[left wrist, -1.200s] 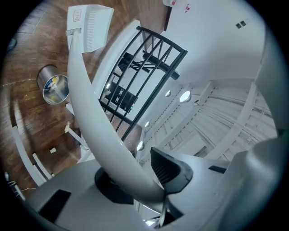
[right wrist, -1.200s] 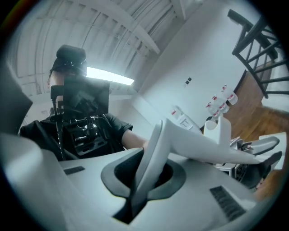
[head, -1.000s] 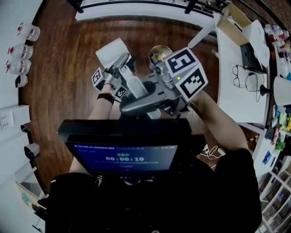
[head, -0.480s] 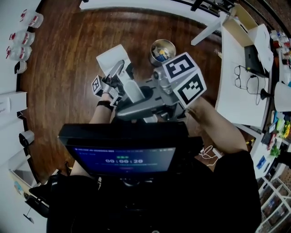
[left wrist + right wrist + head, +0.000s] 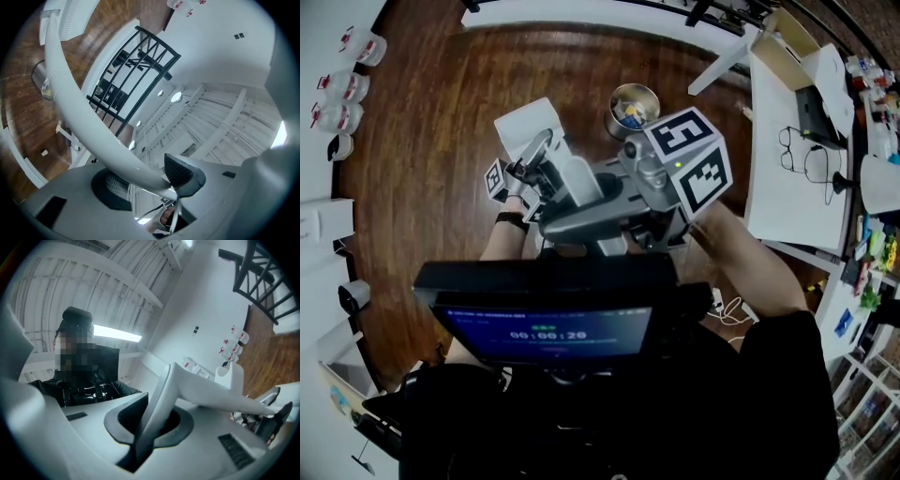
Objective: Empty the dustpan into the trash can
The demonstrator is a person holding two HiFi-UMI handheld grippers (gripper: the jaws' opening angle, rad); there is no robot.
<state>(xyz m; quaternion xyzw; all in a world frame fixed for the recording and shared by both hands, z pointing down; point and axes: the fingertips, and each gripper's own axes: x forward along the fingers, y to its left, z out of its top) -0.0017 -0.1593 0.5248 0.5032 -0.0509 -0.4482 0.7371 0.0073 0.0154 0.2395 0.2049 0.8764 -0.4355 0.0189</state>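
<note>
One dustpan [image 5: 520,122]: mostly blocked from above, edged left.
Left claw [image 5: 145,180]: opening, handle [image 5: 65,93] loose inside.
Right claw [image 5: 152,420]: clamped on handle.

Site: an open-plan lab or studio workroom, not a domestic space. Head view shows a dark wooden floor [image 5: 422,187], a white table [image 5: 769,202] carrying eyeglasses [image 5: 802,155], a row of white bottles [image 5: 342,89] along the left wall, and storage shelving [image 5: 872,412] packed with small coloured items at lower right. The gripper views add a high white ribbed ceiling [image 5: 225,126] with round lamps, a strip light [image 5: 117,333] and a black railing [image 5: 136,75] on an upper level.
</note>
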